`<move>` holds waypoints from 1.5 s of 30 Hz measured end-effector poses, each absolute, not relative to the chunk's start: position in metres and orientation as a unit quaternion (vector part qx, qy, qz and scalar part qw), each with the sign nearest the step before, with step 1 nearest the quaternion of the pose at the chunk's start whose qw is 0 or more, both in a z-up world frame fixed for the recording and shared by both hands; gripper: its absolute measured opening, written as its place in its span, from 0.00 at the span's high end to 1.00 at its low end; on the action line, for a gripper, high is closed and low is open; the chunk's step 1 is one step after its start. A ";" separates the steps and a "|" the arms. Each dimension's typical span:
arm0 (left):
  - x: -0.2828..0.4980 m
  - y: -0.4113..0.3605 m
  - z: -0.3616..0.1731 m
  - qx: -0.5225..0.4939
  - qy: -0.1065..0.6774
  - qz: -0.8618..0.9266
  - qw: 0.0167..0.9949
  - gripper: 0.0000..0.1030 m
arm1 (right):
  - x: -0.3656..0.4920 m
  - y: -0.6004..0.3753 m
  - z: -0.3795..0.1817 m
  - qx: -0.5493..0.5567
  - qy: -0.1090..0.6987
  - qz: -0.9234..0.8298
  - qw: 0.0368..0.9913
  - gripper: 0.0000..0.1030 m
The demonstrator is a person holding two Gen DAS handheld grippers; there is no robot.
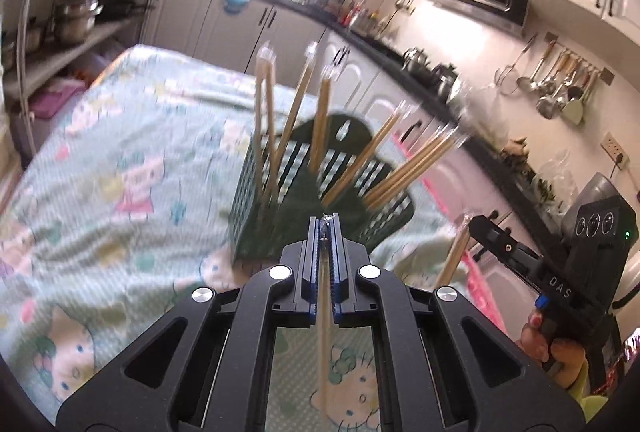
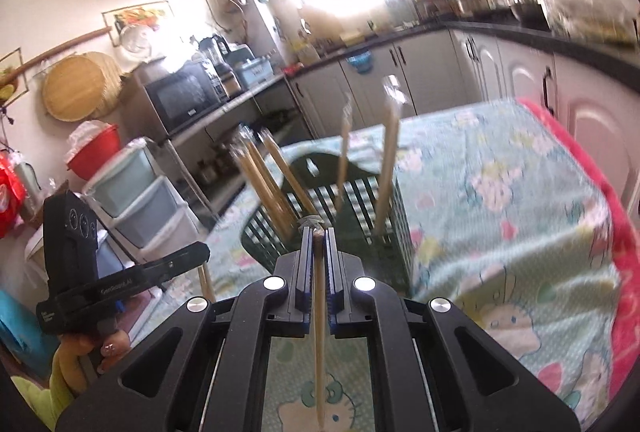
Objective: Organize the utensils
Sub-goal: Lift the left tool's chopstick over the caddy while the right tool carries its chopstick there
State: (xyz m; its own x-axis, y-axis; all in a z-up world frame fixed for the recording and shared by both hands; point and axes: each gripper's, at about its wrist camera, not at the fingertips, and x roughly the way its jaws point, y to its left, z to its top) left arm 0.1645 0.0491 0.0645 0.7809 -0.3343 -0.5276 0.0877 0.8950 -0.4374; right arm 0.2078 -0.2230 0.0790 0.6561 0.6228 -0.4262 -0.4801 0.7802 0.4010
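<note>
A dark green slotted utensil basket (image 1: pixel 280 187) stands on the table with several wrapped wooden chopsticks (image 1: pixel 298 109) leaning in it. It also shows in the right wrist view (image 2: pixel 352 199) with its chopsticks (image 2: pixel 388 159). My left gripper (image 1: pixel 328 222) is shut on one chopstick (image 1: pixel 323 344), held just short of the basket's near side. My right gripper (image 2: pixel 318 230) is shut on another chopstick (image 2: pixel 319 344), also close to the basket. The right gripper appears at the right edge of the left wrist view (image 1: pixel 482 224), with its chopstick (image 1: pixel 452 256) hanging below.
The table wears a pale green cartoon-print cloth (image 1: pixel 120 167) with a pink edge (image 2: pixel 624 272). Kitchen counters and cabinets (image 1: pixel 360 71) run behind it. Plastic drawers (image 2: pixel 144 191) and a microwave (image 2: pixel 184 95) stand to the left.
</note>
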 end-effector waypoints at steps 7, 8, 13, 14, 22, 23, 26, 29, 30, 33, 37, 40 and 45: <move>0.164 0.052 0.111 -0.188 0.256 -0.121 0.940 0.98 | 0.202 -0.222 0.118 0.121 0.226 0.310 0.915 0.94; 0.165 0.052 0.119 -0.188 0.247 -0.122 0.943 0.98 | 0.203 -0.222 0.122 0.121 0.219 0.311 0.917 0.94; 0.169 0.053 0.148 -0.182 0.213 -0.122 0.952 0.98 | 0.206 -0.222 0.144 0.124 0.189 0.309 0.924 0.94; 0.170 0.053 0.153 -0.181 0.207 -0.122 0.954 0.98 | 0.207 -0.222 0.149 0.125 0.182 0.310 0.925 0.94; 0.179 0.055 0.186 -0.168 0.166 -0.107 0.966 0.98 | 0.218 -0.223 0.177 0.135 0.146 0.304 0.932 0.94; 0.180 0.055 0.188 -0.166 0.163 -0.104 0.967 0.98 | 0.220 -0.223 0.181 0.137 0.141 0.303 0.933 0.94; 0.183 0.056 0.195 -0.163 0.152 -0.094 0.970 0.98 | 0.226 -0.221 0.186 0.139 0.137 0.300 0.934 0.94; 0.186 0.057 0.201 -0.155 0.139 -0.078 0.975 0.98 | 0.232 -0.217 0.190 0.137 0.130 0.294 0.937 0.94; 0.187 0.057 0.202 -0.153 0.137 -0.075 0.976 0.98 | 0.234 -0.216 0.190 0.135 0.128 0.290 0.939 0.94; 0.190 0.057 0.203 -0.143 0.130 -0.060 0.979 0.98 | 0.240 -0.213 0.191 0.130 0.122 0.282 0.943 0.94; 0.197 0.060 0.197 -0.139 0.132 -0.046 0.980 0.98 | 0.249 -0.211 0.183 0.125 0.122 0.269 0.947 0.94; 0.202 0.063 0.188 -0.142 0.141 -0.040 0.979 0.98 | 0.255 -0.210 0.175 0.128 0.128 0.266 0.947 0.94; 0.209 0.068 0.174 -0.145 0.150 -0.029 0.978 0.98 | 0.262 -0.208 0.161 0.130 0.135 0.260 0.947 0.94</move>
